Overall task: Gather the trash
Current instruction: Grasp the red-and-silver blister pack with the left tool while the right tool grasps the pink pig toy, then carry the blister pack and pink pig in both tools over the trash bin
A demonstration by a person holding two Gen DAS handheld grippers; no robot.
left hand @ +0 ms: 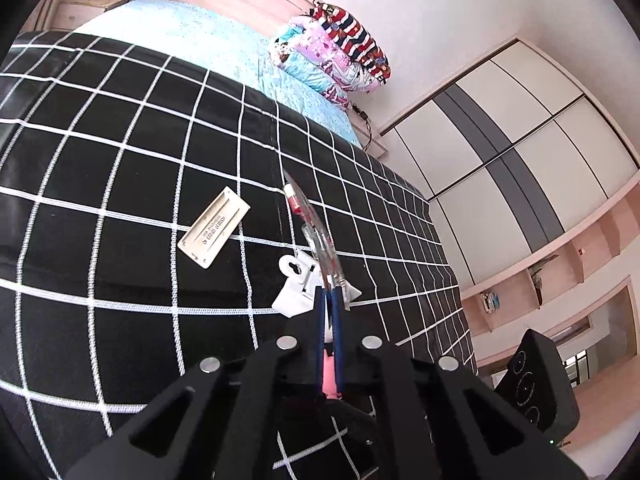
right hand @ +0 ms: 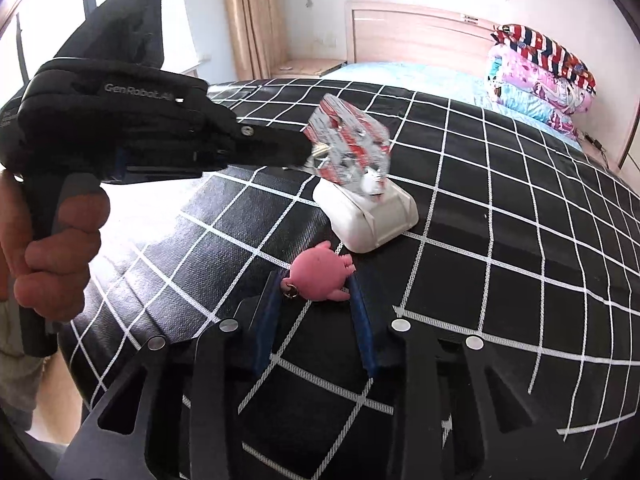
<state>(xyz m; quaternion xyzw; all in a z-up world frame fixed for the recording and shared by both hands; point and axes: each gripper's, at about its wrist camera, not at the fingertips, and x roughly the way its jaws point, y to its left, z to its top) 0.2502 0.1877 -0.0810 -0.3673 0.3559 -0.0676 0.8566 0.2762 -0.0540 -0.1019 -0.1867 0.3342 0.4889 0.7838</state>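
My left gripper (left hand: pixel 329 292) is shut on a crinkled red and silver wrapper (left hand: pixel 310 216), held above the black checked bed cover (left hand: pixel 120 160); in the right wrist view the left gripper (right hand: pixel 308 152) holds the wrapper (right hand: pixel 352 140) just over a white plastic package (right hand: pixel 372 216). That package shows under the wrapper in the left view (left hand: pixel 298 284). A cream flat card package (left hand: pixel 214 226) lies to its left. My right gripper (right hand: pixel 316 292) is open, its blue fingers either side of a pink pig keychain (right hand: pixel 320 276) on the cover.
Folded colourful quilts (right hand: pixel 536 76) are stacked at the bed's head on a light blue sheet (left hand: pixel 192 36). A wardrobe (left hand: pixel 500 136) and shelves stand beyond the bed. My right gripper's body (left hand: pixel 536 376) shows at the left view's right edge.
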